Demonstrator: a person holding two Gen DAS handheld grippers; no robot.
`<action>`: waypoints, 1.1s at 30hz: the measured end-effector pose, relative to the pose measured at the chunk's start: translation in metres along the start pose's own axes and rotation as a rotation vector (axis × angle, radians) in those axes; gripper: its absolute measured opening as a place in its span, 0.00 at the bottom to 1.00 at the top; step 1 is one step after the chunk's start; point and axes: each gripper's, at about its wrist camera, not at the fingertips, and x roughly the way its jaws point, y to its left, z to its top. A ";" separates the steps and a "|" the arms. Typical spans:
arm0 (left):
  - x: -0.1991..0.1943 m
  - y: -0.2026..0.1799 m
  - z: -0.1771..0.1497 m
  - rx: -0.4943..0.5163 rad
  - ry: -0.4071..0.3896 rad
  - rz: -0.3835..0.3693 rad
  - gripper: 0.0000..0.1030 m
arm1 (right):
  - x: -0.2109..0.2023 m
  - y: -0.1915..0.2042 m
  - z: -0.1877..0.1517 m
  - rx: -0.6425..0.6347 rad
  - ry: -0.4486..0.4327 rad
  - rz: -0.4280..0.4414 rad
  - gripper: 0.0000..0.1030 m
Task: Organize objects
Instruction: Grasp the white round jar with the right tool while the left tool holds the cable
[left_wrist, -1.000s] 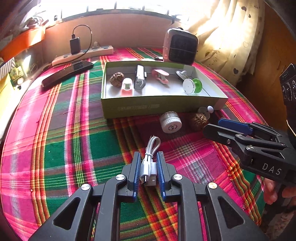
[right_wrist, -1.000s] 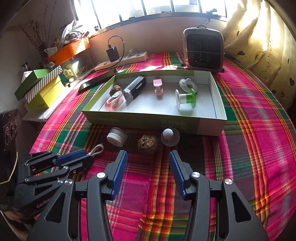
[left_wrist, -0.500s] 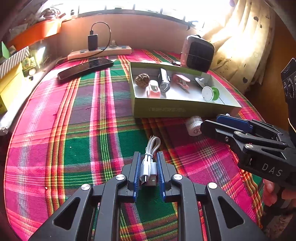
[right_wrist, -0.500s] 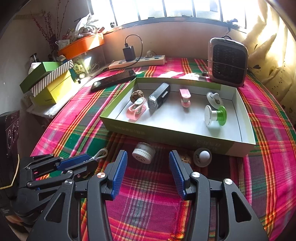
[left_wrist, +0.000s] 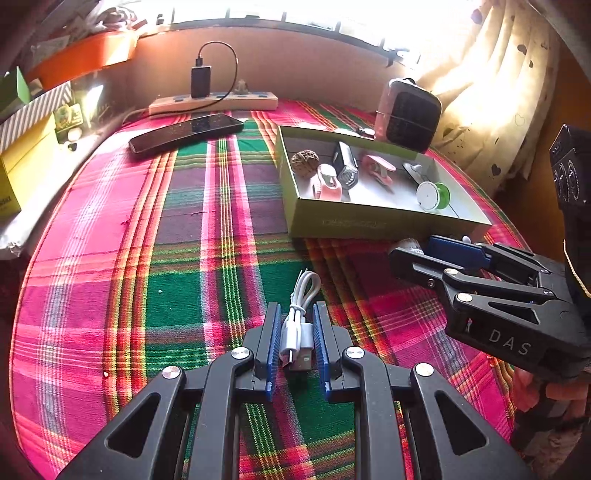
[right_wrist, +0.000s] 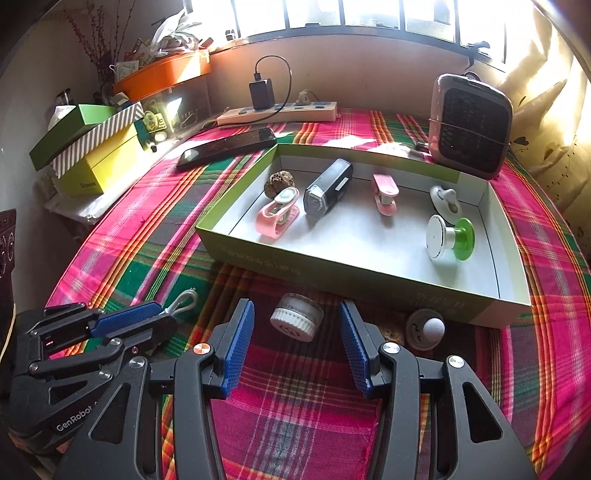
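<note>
Cable pinched in left fingers; right fingers spread wide, white jar between.

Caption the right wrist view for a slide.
Open right tongs flank a small white jar on the plaid cloth, in front of the green box.

Coiled white USB cable pinched upright, above plaid cloth

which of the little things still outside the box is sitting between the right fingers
The white ribbed round cap, lying on the cloth between the open right gripper fingers. The white knob sits off to its right by the box wall, outside the fingers.
</note>
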 end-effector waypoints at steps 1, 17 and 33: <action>0.000 0.000 0.000 0.000 0.000 -0.001 0.16 | 0.001 0.001 0.000 -0.003 0.001 -0.002 0.47; 0.000 0.001 0.000 0.000 0.000 -0.001 0.16 | 0.011 0.006 0.000 -0.029 0.025 -0.037 0.42; 0.000 0.001 0.000 0.000 0.000 -0.001 0.16 | 0.009 0.009 0.000 -0.048 0.017 -0.036 0.32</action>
